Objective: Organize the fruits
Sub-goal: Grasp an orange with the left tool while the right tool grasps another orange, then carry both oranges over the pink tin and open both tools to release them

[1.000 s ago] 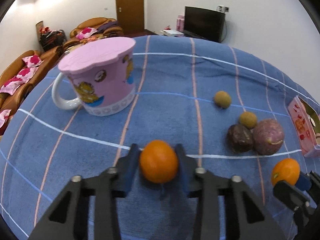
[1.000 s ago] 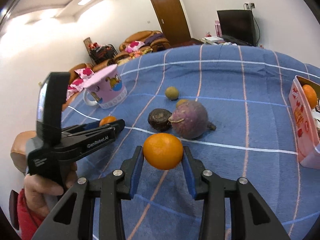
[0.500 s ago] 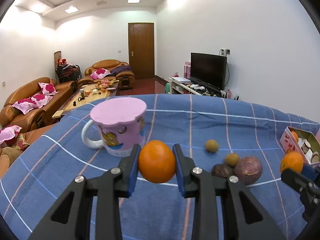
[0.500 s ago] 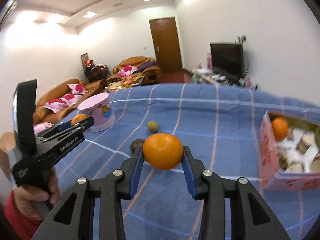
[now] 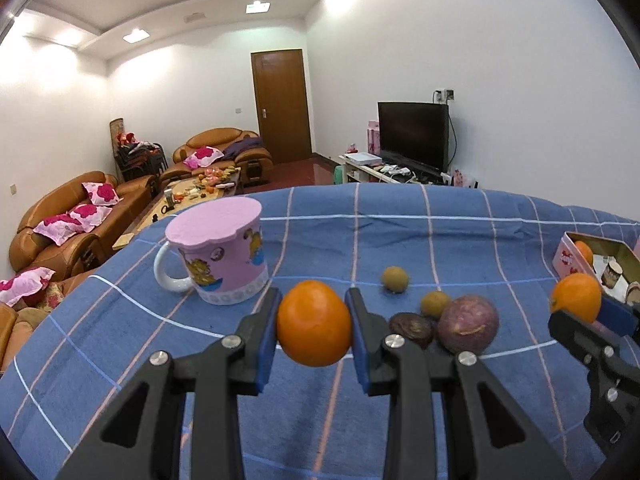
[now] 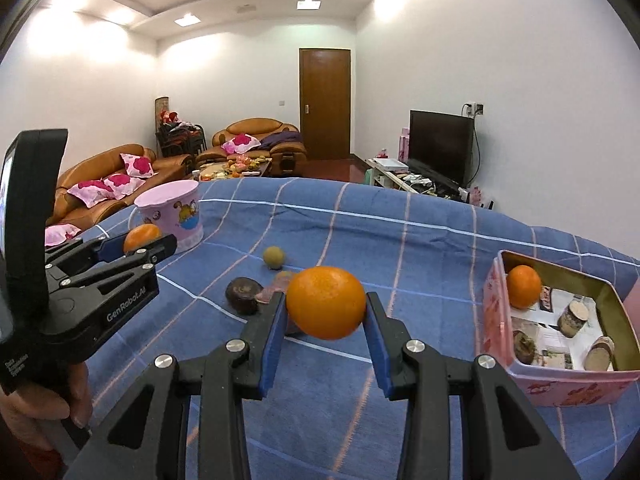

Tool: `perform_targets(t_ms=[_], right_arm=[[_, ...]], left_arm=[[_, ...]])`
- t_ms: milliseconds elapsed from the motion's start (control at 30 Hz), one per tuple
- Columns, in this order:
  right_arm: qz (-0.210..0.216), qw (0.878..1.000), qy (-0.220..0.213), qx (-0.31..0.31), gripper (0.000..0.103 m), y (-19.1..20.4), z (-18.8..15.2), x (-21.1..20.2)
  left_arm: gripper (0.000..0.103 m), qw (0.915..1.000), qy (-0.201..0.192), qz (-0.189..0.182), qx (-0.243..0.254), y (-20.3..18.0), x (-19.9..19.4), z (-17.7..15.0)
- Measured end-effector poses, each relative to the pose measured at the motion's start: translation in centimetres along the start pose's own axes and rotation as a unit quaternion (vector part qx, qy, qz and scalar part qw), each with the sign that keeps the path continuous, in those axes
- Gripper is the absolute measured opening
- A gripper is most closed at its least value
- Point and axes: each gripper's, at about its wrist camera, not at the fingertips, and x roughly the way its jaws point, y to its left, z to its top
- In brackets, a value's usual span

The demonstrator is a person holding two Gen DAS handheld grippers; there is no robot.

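A blue checked cloth [image 5: 460, 248] is covering the counter. A pink mug [image 5: 220, 256] with a pink lid is standing at its far left. Toward the middle, two small brownish round fruits [image 5: 395, 279] are lying near a dark wrinkled fruit [image 5: 412, 328] and a larger purple fruit [image 5: 468, 324], which are sitting just beside each other. At the right, an open pink box [image 6: 560, 380] is holding one orange in its far corner [image 6: 523, 286] along with small jars.

The left hand-held gripper [image 5: 314, 328] is closing narrowly on an orange [image 5: 314, 323], its blue pads pressing both sides and keeping the fruit above the cloth, in front of the mug. The right hand-held gripper [image 6: 326, 312] is likewise clamping a second orange [image 6: 326, 303] above the cloth, left of the box, hiding part of the purple fruit behind it.
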Motion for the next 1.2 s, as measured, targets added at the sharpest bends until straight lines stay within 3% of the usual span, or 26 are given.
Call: perform_targets(t_ms=[1200], right_arm=[[-0.050,0.999,-0.017,-0.012,0.041,-8.1,-1.6,-3.8]], left_arm=[[0.034,0.9980,0.010,-0.052,0.035,-12.3,-2.4,-0.4]])
